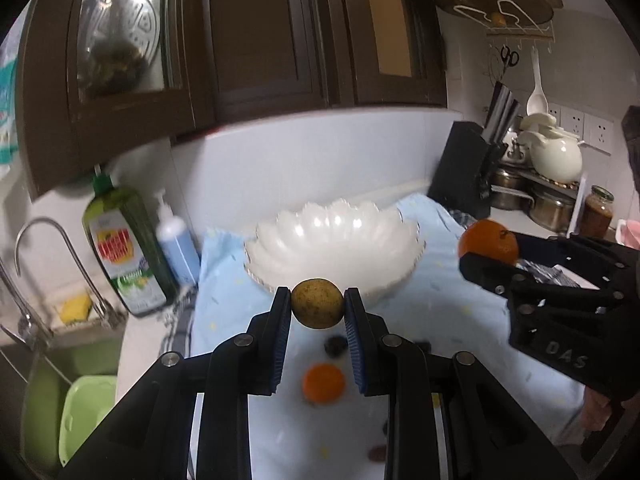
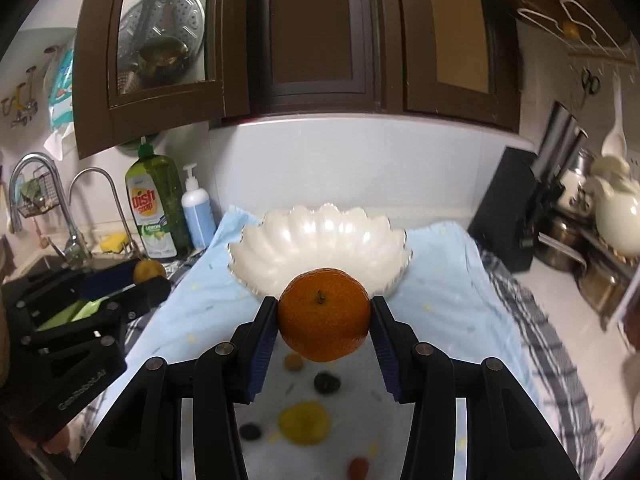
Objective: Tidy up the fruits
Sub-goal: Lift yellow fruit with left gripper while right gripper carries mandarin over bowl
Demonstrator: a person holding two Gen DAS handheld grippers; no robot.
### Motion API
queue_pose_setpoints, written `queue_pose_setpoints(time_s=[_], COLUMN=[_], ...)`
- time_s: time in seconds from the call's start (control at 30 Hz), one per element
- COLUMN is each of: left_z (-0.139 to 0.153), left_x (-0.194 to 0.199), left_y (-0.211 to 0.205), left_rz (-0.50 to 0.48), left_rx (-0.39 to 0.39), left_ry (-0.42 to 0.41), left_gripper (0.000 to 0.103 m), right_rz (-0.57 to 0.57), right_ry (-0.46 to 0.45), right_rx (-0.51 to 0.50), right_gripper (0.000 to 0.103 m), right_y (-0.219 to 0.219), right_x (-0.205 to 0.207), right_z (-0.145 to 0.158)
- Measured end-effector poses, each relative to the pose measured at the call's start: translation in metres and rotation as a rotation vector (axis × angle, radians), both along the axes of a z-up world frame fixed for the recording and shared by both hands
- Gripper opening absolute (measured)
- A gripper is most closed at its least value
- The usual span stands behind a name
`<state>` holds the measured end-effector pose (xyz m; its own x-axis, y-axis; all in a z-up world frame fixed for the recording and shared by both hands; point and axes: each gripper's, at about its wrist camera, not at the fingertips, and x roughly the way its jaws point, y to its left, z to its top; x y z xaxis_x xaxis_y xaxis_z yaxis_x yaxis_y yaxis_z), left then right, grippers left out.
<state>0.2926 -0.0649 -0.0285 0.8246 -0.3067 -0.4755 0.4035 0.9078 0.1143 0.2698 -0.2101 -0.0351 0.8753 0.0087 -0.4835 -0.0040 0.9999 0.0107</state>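
— Gripping a small round fruit with dull, speckled yellow-brown skin (image 1: pixel 317 303), the left claw (image 1: pixel 317 309) has its ribbed blue pads (image 1: pixel 283 340) pressed to both sides of it, held in the air in front of the bowl.

— And the right claw (image 2: pixel 323 320)?

— It is closed on a glossy, dimpled mandarin (image 2: pixel 324 314), stem facing the camera, also clear of the cloth and just before the bowl. Both claws are black plastic with round metal pins.

— What is the bowl like?

— One white scalloped bowl (image 2: pixel 320 240), pearly and shiny, shaped like an opened shell, with nothing visible in it. It stands on a pale blue cloth (image 2: pixel 192 312) with small yellow flecks, spread over a checked cloth on the desk.

— How many fruits lie loose?

— In the right wrist view, five blurred pieces: a yellow round one (image 2: pixel 304 422), a small tan one (image 2: pixel 293 361), two dark wrinkled ones (image 2: pixel 326 383), and a reddish one (image 2: pixel 358 468) at the bottom edge. The left wrist view shows another orange fruit (image 1: pixel 323 383) lying under the claw.

— Any writing?

— The green bottle (image 2: pixel 154 204) beside the sink reads "Dish soap". A white and blue pump bottle (image 2: pixel 198 216) stands next to it. The left claw's side carries raised lettering, too blurred to read fully.
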Motion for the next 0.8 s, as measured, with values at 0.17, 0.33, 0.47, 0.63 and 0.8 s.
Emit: queue_pose_setpoints(time_s=[0.17,0.33,0.47,0.63,0.8], left_z=[0.014,0.032,0.043,0.051,0.047], left_x=[0.017,0.037,0.058,0.099,0.143], left_y=[-0.009,-0.021,-0.032,-0.039,-0.044], left_rz=[0.024,0.037,0.054,0.05,0.066], left_rx=[-0.011,0.0,0.026,0.021,0.011], left_ry=[-0.029,-0.073,-0.091,-0.049,0.03], left_gripper=[0.027,0.027,0.027,0.027,0.027], right_rz=[0.039,0.065,0.078,0.104,0.14], right_ry=[-0.024,-0.06,-0.077,-0.035,0.031], right_rx=[-0.001,-0.013,-0.018,-0.015,-0.008], right_gripper=[0.047,0.047,0.047,0.047,0.047], right_y=[-0.007,-0.015,-0.023,-0.031,-0.038], right_x=[0.02,0.044,0.069,0.111,0.154], right_z=[0.009,0.025,0.038,0.044,0.037])
